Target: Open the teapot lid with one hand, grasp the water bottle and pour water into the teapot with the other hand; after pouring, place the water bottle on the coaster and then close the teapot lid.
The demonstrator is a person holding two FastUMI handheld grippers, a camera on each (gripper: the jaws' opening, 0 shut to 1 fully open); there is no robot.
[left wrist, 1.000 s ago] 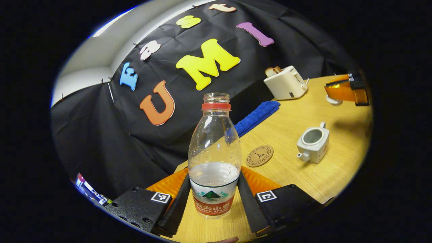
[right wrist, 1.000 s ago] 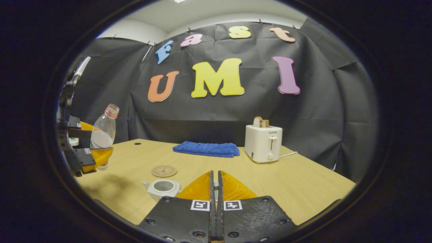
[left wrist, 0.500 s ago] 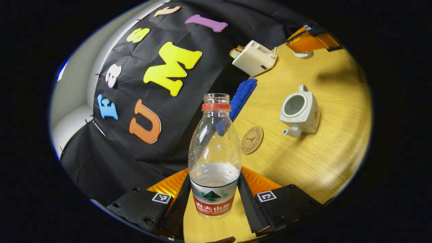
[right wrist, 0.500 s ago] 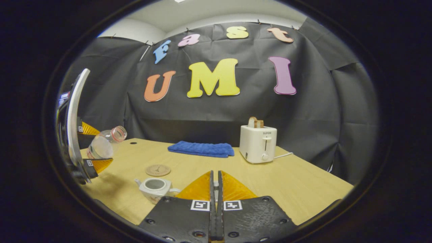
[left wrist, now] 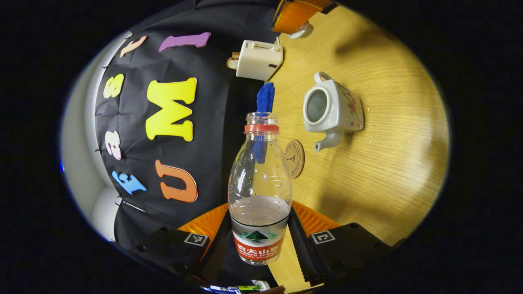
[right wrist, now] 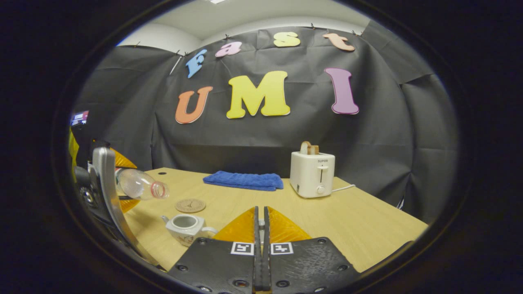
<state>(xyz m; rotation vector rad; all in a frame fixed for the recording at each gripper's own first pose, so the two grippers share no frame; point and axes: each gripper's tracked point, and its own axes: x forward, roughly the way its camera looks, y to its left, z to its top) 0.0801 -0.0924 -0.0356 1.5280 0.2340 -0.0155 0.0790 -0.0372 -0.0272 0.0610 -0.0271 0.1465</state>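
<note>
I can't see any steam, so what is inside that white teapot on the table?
The teapot stands open, and its grey inner wall shows through the mouth. No water is visible, though the bottom is too dim to judge. The water bottle is tipped towards it.

A staged recording booth rather than a real kitchen — black cloth [right wrist: 388, 134] is pinned up as a backdrop, with a plain white wall [right wrist: 171, 36] and ceiling showing above it. A pale wooden tabletop [right wrist: 367, 220] carries household props — a white toaster [right wrist: 312, 173] holding bread and a folded blue towel [right wrist: 243, 180].
</note>
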